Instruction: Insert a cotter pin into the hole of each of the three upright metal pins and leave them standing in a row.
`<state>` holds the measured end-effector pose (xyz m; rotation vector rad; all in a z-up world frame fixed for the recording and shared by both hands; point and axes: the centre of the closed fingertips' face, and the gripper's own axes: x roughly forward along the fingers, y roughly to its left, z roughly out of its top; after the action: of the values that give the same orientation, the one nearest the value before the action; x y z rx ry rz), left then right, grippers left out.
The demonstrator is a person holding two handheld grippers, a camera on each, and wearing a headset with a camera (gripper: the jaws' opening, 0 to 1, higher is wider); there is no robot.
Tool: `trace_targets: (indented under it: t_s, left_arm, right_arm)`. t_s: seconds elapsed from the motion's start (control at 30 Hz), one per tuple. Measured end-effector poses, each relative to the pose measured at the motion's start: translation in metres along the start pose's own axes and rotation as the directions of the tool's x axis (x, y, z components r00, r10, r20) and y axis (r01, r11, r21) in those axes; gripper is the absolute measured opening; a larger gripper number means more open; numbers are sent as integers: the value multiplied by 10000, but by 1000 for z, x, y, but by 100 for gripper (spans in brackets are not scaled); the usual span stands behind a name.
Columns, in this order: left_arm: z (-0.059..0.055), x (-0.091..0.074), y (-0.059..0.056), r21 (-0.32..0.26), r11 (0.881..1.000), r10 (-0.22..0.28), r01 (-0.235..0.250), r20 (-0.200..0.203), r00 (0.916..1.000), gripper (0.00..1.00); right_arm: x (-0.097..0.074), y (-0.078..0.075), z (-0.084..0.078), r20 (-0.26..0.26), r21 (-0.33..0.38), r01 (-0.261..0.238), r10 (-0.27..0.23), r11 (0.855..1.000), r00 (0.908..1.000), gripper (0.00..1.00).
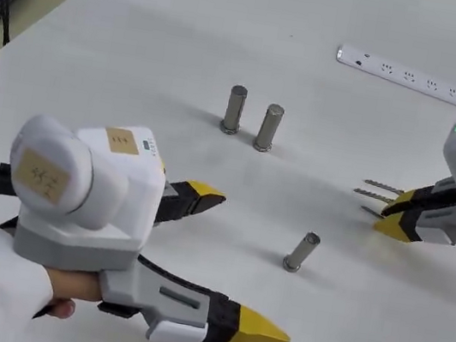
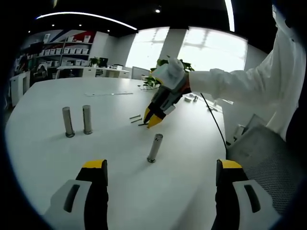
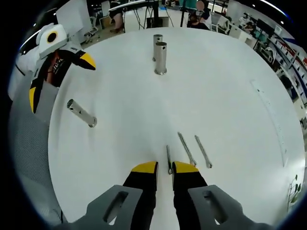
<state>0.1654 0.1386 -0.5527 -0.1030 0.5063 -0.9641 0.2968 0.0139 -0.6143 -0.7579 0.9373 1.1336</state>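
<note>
Cotter pins (image 3: 186,148), three, lie right on bench (image 1: 145,36): thin, light, stiff, likely skittish; I'd grab by the head, legs free. My right gripper (image 3: 165,167) jaws barely apart, straddling nearest pin's end, not clamped. Left gripper (image 2: 161,165) jaws wide, empty. Metal pins (image 1: 234,109) far left.

White table (image 1: 142,53), white power strip (image 1: 416,79) lying flat on it, leafy plant (image 2: 160,62) beyond

Bright, even light lay on the white table (image 1: 146,28); upright metal pins (image 1: 234,109) cast faint soft shadows. Windows (image 2: 211,48) glared white in the left gripper view, and both gripper views bowed at their edges.
</note>
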Motion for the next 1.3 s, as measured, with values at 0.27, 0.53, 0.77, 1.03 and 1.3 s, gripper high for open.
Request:
trace_targets:
  t_s: [0.27, 0.53, 0.77, 1.03, 1.3]
  left_arm:
    - [-1, 0, 5, 30, 9999, 136, -135, -114, 9998, 89]
    - [6, -1, 8, 81, 9997, 212, -211, -19, 9998, 88]
    - [19, -5, 10, -124, 9990, 431, -426, 456, 9980, 84]
    - [26, -10, 12, -447, 9974, 593, -559, 792, 9951, 79]
    - [44, -5, 10, -473, 9980, 462, -417, 992, 9940, 68]
  right_arm:
    - [0, 6, 1, -182, -900, 155, -172, 9958, 9997, 0]
    - [-2, 5, 1, -420, -1002, 511, -556, 9937, 9976, 0]
    - [-6, 7, 1, -429, -1160, 832, -887, 9898, 9951, 0]
    - [-36, 17, 21, 992, -835, 1719, -1634, 9816, 9816, 0]
    - [-77, 34, 45, 2476, -2455, 3737, -3149, 8945, 9163, 0]
